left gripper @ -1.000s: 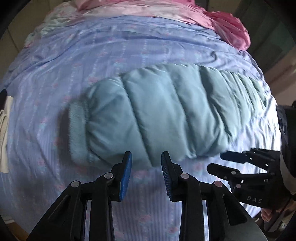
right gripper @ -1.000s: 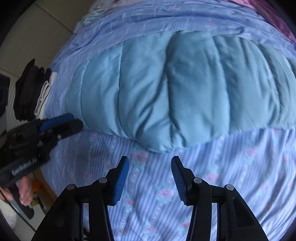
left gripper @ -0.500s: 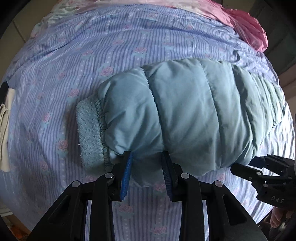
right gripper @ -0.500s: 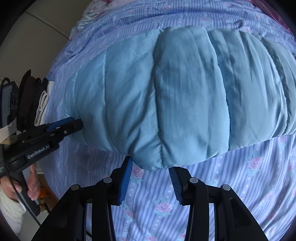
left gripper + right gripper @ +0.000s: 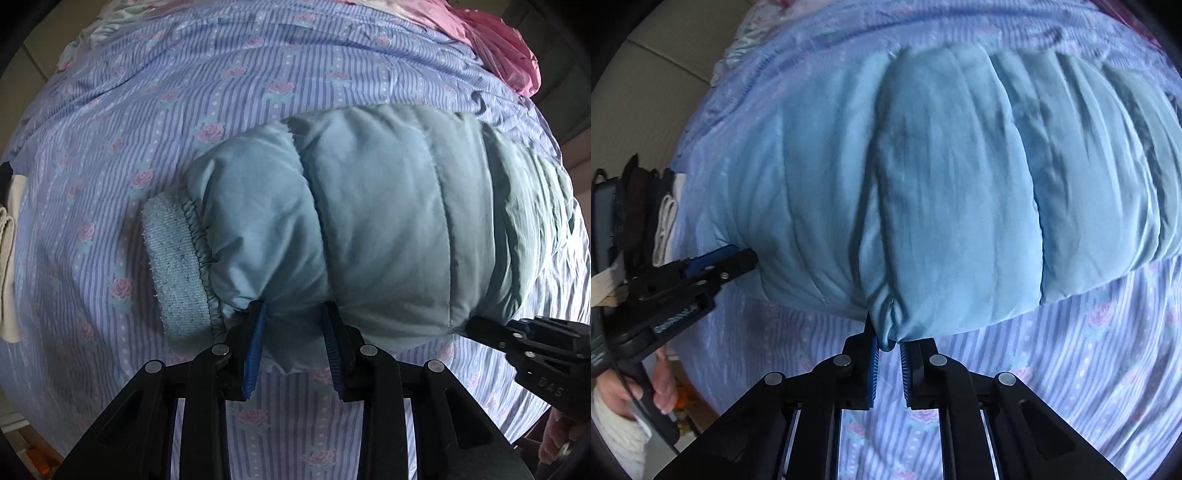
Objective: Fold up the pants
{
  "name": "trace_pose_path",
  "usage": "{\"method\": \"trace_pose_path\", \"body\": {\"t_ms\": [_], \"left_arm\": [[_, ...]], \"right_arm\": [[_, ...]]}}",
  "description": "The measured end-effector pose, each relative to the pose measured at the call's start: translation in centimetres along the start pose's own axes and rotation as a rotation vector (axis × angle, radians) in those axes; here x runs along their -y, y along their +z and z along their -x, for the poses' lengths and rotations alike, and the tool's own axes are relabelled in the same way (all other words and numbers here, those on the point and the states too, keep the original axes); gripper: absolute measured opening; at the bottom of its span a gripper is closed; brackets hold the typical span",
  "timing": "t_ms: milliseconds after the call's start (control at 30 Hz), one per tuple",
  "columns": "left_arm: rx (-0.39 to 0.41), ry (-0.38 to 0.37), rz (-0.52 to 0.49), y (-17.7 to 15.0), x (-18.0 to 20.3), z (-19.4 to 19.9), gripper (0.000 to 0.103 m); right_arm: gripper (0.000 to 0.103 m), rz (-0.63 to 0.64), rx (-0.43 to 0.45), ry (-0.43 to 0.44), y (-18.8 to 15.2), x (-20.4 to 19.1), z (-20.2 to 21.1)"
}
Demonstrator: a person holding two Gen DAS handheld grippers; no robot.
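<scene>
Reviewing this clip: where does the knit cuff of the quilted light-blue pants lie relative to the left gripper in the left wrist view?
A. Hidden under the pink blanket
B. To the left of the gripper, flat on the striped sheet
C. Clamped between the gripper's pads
B: the knit cuff rests on the striped sheet left of the left gripper, which straddles the quilted pants edge instead.

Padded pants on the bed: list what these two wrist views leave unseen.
- Padded pants, left wrist view: the far end curves out of sight at the right; the waistband is not shown.
- Same pants, right wrist view: the knit cuff is hidden behind the bulk.
- Left gripper: fabric covers the fingertips, so pad contact is unclear.
- Dark items at the bed edge: too blurred to identify.
- Pink fabric: cut off by the frame.
</scene>
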State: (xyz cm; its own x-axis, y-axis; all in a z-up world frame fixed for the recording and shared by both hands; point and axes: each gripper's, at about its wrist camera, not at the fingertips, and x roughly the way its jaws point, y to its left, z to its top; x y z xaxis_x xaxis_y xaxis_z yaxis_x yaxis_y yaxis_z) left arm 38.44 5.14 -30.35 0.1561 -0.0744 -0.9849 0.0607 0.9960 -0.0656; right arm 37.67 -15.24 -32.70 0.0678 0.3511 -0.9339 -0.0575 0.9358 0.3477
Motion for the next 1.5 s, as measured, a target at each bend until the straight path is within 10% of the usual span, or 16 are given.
{"method": "trace_pose_path", "body": {"t_ms": [200, 300, 467, 633, 900, 1500], "left_arm": [[-0.020, 0.020, -0.001, 0.3, 0.2, 0.0, 0.032], [-0.028, 0.040, 0.018, 0.6, 0.2, 0.5, 0.032], [0.042, 0.134, -0.004, 0.0, 1.7, 3.6, 0.032], [0.141, 0.037, -0.027, -0.8, 5.2, 7.6, 0.032], [0.255, -0.095, -0.081, 0.7, 12.5, 10.6, 0.032], [0.193, -0.130, 0.014, 4.9, 19.1, 5.2, 0.013]], "right_arm": [[0.012, -0.050, -0.018, 0.017, -0.4, 1.1, 0.0], [0.038, -0.020, 0.005, -0.057, -1.1, 1.7, 1.6], [0.044, 0.048, 0.135, -0.232, -2.3, 2.7, 6.5], [0.074, -0.053, 0.317, -0.201, -3.0, 7.1, 13.4], [0.078, -0.249, 0.434, -0.091, -1.8, 14.8, 16.9], [0.078, -0.421, 0.402, 0.059, 3.2, 26.2, 11.8]]}}
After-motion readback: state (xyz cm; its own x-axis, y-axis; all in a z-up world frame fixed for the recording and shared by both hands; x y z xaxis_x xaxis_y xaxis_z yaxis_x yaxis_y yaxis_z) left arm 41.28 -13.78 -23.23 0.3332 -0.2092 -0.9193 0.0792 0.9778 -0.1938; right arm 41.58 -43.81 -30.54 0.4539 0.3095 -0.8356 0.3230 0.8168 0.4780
